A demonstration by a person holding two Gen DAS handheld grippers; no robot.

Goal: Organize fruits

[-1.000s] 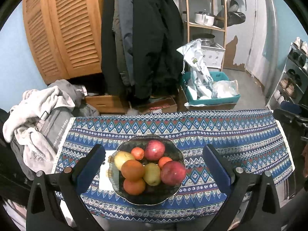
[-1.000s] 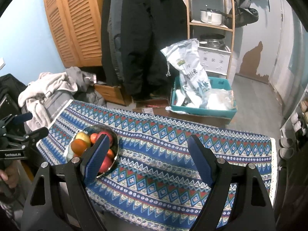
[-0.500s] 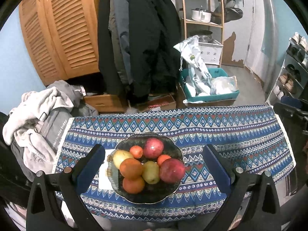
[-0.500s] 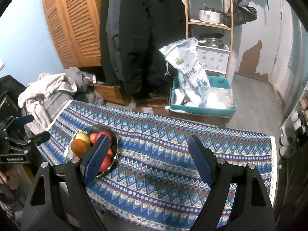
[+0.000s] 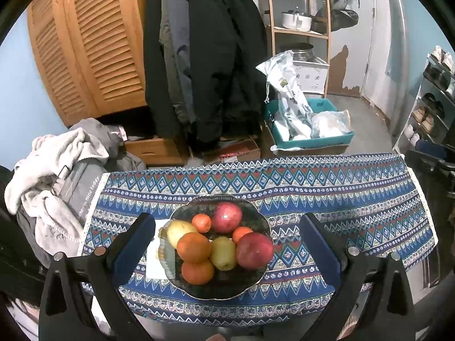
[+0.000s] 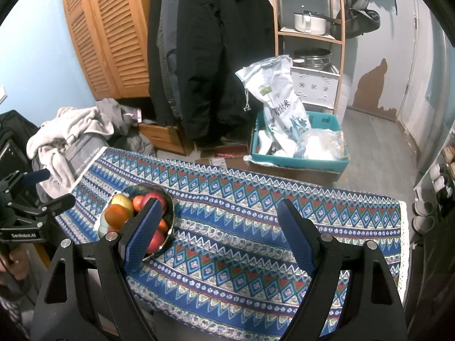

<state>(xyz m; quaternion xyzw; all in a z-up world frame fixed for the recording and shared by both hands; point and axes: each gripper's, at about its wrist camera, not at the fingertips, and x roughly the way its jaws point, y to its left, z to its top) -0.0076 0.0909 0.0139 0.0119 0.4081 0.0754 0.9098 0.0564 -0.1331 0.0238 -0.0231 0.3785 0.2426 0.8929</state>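
Seven fruits sit in the dark glass bowl (image 5: 257, 280), which we take as our landmark on the desk (image 5: 341, 199), itself covered with a blue patterned cloth. In the left wrist view we count them: a red apple (image 5: 226, 217) at the far side of the bowl, a second red apple (image 5: 254, 250) at its right side, a large orange (image 5: 194, 247) near the middle, another orange (image 5: 197, 271) at the near edge, a yellow-green pear (image 5: 222, 253) between the orange and the nearer apple, a pale yellow fruit (image 5: 177, 230) at the left rim, and two small tangerines (image 5: 201, 222) tucked among them. Under the bowl's left side lies a white sheet (image 5: 155, 264).

We hold our left claw (image 5: 226, 251) just above and in front of the bowl, its jaws spread wide on either side of it, touching nothing. Our right claw (image 6: 219, 237) stands to the right of the bowl, over bare cloth, jaws also wide and empty; its left finger (image 6: 140, 236) overlaps the bowl's right rim in the right wrist view, though we cannot tell whether it touches.

Left of the bowl, off the desk, a heap of pale clothing (image 5: 48, 176) is piled. Beyond the bowl, on the floor, a teal box (image 6: 298, 160) holds a white sack (image 6: 277, 105). Dark coats (image 5: 210, 56) hang behind it.
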